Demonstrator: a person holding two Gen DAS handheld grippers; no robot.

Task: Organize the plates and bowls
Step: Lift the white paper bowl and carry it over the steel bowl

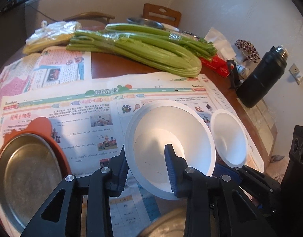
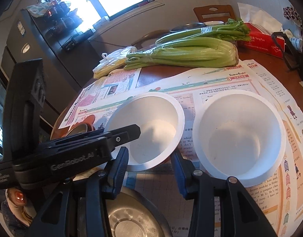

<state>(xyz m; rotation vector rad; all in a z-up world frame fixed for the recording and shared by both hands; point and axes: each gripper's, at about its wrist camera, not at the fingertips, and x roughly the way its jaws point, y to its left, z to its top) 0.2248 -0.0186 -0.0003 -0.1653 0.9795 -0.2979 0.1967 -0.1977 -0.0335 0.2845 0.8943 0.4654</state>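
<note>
Left gripper [image 1: 147, 158] is clamped on the near rim of the left white bowl [image 1: 161, 130] — one finger [image 1: 172, 169] inside the bowl, the other outside under the wall, and the bowl sits tipped toward the camera over the newspaper [image 1: 82, 122]. Right gripper [image 2: 151, 158] has its jaws nearly together with nothing between them; its tips hang just in front of the same bowl [image 2: 151, 130], over the gap beside the right white bowl [image 2: 240, 136]. The two bowls sit close side by side on the paper, rims apart. Left of the gripped bowl — a steel plate [image 1: 26, 179] on an orange mat [image 1: 42, 124]. Another steel dish [image 2: 131, 217] lies just below the right gripper. Further back on the table: celery [image 1: 143, 49], a black flask [image 1: 264, 79], a red tissue box [image 2: 264, 39].
</note>
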